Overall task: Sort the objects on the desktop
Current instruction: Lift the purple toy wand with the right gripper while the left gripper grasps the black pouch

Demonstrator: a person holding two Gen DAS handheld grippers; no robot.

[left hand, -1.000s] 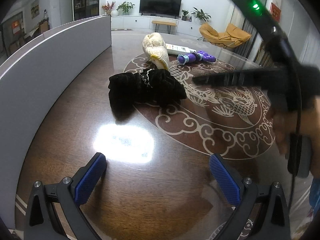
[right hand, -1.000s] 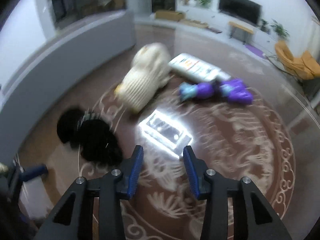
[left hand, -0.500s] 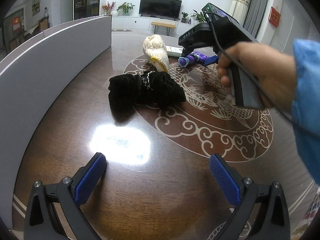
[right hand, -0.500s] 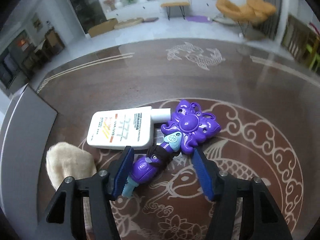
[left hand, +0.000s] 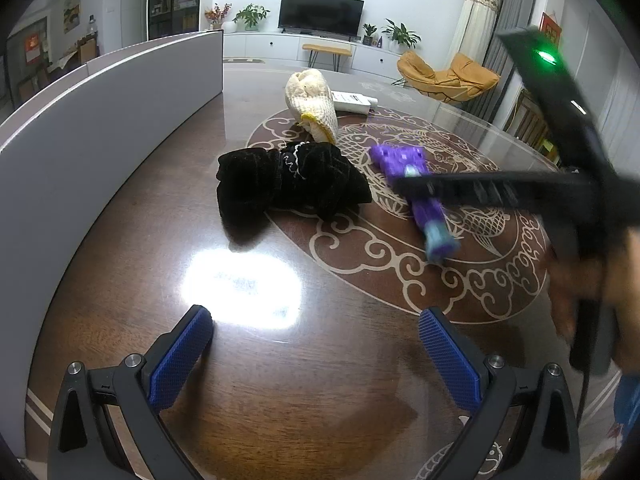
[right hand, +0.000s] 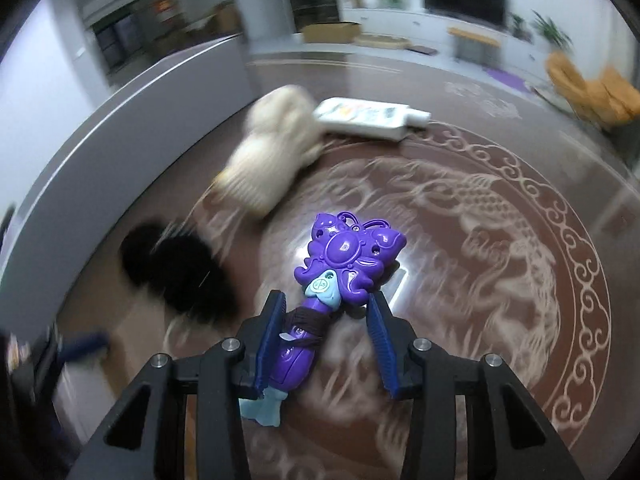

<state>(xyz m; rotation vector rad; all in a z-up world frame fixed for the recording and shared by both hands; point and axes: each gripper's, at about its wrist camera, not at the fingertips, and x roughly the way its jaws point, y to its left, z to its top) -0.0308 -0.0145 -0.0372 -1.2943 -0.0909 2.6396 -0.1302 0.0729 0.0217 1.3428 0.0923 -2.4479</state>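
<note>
Over on the right side of the dark wooden surface [left hand: 120, 280], the right tongs [right hand: 328, 340] have a purple toy wand [right hand: 344, 256] between their blue pads and the jaws are closing on its handle. The left pad looks pressed against the handle, but there's a gap on the right, so not a full grip as far as I can see. The wand's butterfly-shaped head sticks out past the tips, above the swirly pattern. The left tongs [left hand: 316, 356] hang wide open near the front edge with nothing between them. A black cloth bundle [left hand: 288, 184] sits mid-surface, a cream knitted thing [left hand: 312, 100] just behind it, and a white bottle [right hand: 368, 118] lies flat beside that. A grey partition [left hand: 100, 120] curves along the left.
</note>
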